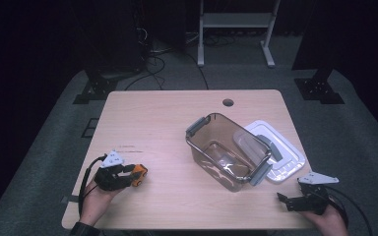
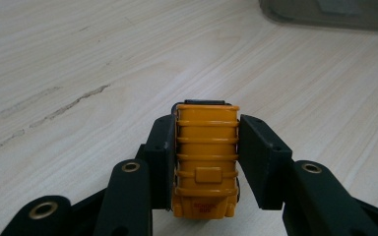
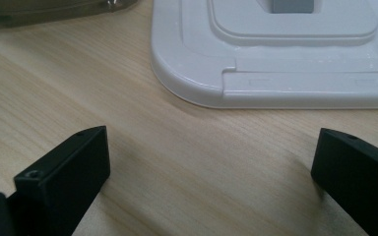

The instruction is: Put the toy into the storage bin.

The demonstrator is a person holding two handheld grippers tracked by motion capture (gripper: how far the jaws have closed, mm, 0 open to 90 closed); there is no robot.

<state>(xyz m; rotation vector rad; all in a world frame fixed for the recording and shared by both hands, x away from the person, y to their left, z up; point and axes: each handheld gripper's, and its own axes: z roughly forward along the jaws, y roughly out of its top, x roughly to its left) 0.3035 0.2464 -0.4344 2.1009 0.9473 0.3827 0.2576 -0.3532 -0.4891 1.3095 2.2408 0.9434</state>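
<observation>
Pale wood table [image 1: 167, 123], dark room; left jaws clamp orange toy [image 2: 206, 162], right jaws gape empty.

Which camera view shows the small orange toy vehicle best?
The left gripper view: the small orange toy vehicle is close and sharp there, ribbed body clear, clamped between the left gripper jaws. In the high view it is a tiny orange spot at that gripper's tip. The right gripper view looks at the white plastic lid instead.
</observation>
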